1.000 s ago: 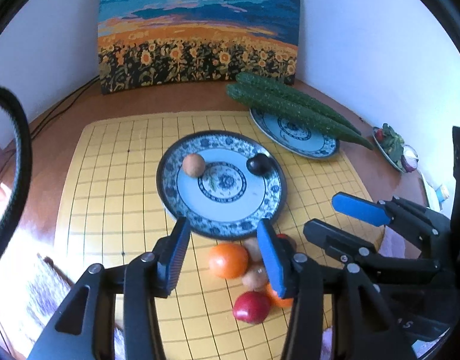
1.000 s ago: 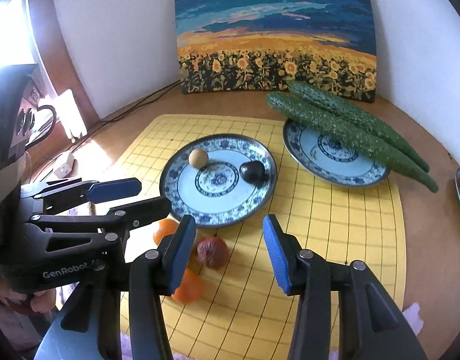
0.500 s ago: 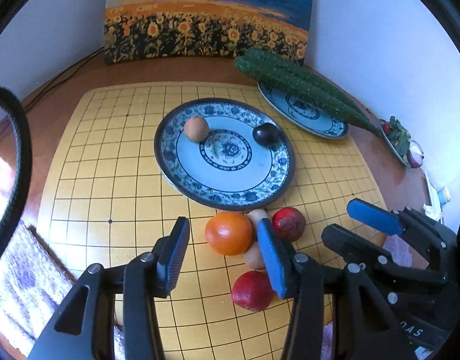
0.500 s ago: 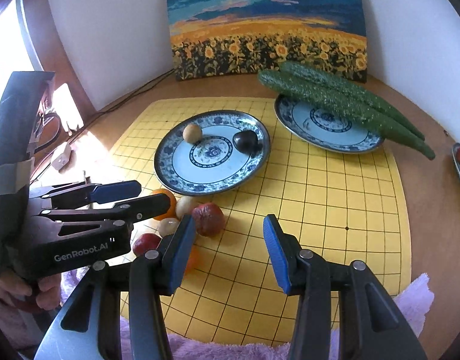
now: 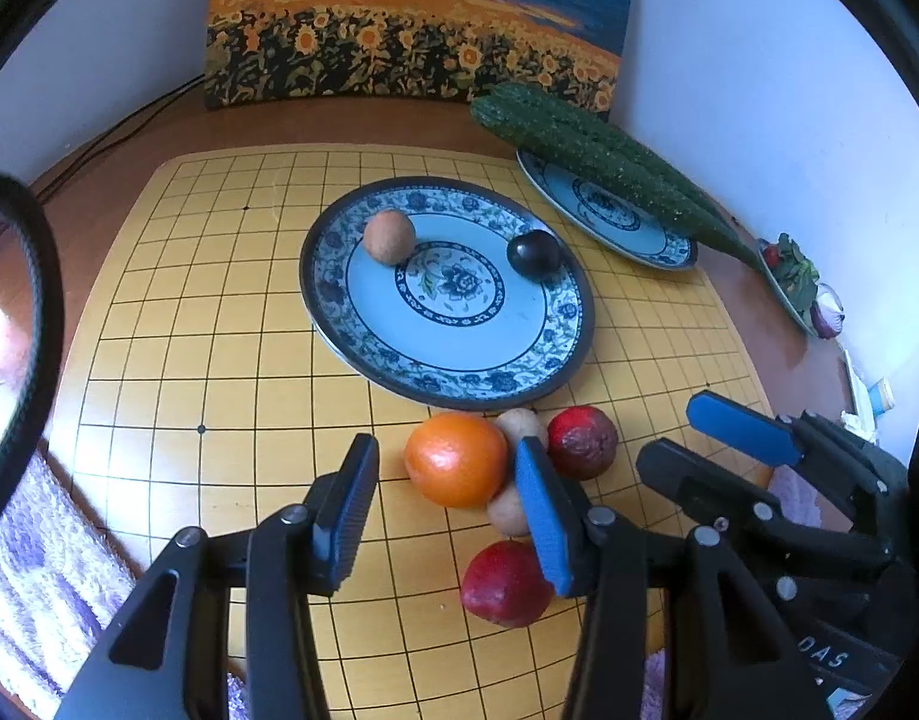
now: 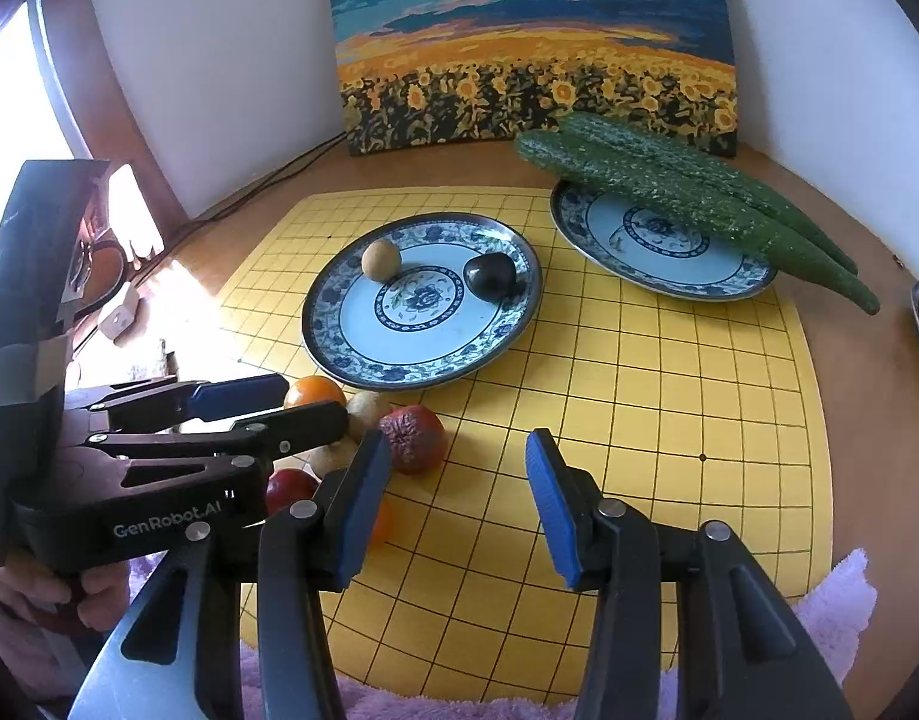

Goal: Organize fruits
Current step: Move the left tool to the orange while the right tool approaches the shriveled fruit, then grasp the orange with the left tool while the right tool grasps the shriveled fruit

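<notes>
A blue-patterned plate (image 5: pixel 363 306) (image 6: pixel 339 348) on the yellow grid mat holds a tan round fruit (image 5: pixel 389 236) (image 6: pixel 380 260) and a dark plum (image 5: pixel 532 252) (image 6: pixel 489 276). In front of it lies a cluster: an orange (image 5: pixel 456 459) (image 6: pixel 312 391), a wrinkled red fruit (image 5: pixel 582 442) (image 6: pixel 413 438), a red fruit (image 5: pixel 506 583) (image 6: pixel 288 489) and small tan fruits (image 5: pixel 507 510). My left gripper (image 5: pixel 444 507) (image 6: pixel 261 405) is open, just before the orange. My right gripper (image 6: pixel 456 510) (image 5: pixel 693 438) is open and empty, right of the cluster.
A second patterned plate (image 6: pixel 669 276) (image 5: pixel 639 246) at the back right carries two long cucumbers (image 6: pixel 687 192) (image 5: pixel 597 156). A sunflower painting (image 6: pixel 531 60) leans on the wall. A small dish of vegetables (image 5: pixel 795 282) sits at the far right. Purple cloth (image 6: pixel 843 600) lies under the mat's near edge.
Both grippers have drawn nearer the mat and tilted down; the fruit cluster now sits higher and larger in the left wrist view, the orange between its fingers. Both stay open.
</notes>
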Demonstrator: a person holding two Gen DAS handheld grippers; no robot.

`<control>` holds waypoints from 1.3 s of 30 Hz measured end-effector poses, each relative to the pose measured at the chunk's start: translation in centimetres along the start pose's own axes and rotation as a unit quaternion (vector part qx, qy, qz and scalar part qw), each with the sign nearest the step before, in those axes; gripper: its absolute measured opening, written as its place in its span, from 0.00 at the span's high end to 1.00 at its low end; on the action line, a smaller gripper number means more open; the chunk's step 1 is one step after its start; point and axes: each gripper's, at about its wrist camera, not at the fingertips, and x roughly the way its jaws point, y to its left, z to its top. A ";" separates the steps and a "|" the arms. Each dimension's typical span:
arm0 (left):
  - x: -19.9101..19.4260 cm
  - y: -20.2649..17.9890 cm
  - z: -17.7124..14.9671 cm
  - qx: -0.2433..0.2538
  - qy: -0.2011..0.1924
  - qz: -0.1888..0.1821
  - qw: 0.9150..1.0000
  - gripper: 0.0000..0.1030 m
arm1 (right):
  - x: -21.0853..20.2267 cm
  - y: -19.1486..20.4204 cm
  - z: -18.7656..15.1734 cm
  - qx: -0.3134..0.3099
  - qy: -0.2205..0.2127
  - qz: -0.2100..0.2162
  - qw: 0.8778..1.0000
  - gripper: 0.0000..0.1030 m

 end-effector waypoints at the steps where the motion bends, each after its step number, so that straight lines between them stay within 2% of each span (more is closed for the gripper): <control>1: 0.0 0.1 0.0 -0.004 0.000 -0.004 1.000 0.52 | 0.0 0.0 0.0 0.001 0.000 0.000 1.000 0.53; 3: 0.2 0.3 -0.1 -0.018 0.001 -0.014 1.000 0.54 | 0.0 -0.1 0.0 0.003 -0.001 0.000 1.000 0.53; 5: 0.2 0.3 -0.1 -0.025 0.000 -0.026 0.999 0.61 | 0.0 -0.1 0.0 0.004 0.000 -0.001 1.000 0.53; 9: 0.3 0.1 -0.1 -0.018 -0.003 -0.024 1.000 0.61 | 0.2 -0.1 0.0 0.005 0.002 -0.001 1.000 0.53; 11: 0.3 0.0 -0.1 -0.019 -0.004 -0.023 1.000 0.64 | 0.3 0.0 0.0 0.005 0.003 0.000 1.000 0.53; 19: -0.5 0.3 -0.4 -0.017 -0.017 -0.014 1.000 0.65 | 0.7 0.3 -0.1 0.004 0.007 0.006 1.000 0.53; 29: -1.9 2.0 -0.6 -0.022 -0.038 0.022 0.999 0.65 | 1.6 1.1 0.0 0.001 0.016 0.014 1.000 0.53; 39: -2.0 2.6 -0.7 -0.027 -0.039 0.024 0.999 0.65 | 2.6 1.1 0.2 0.004 0.024 0.013 1.000 0.53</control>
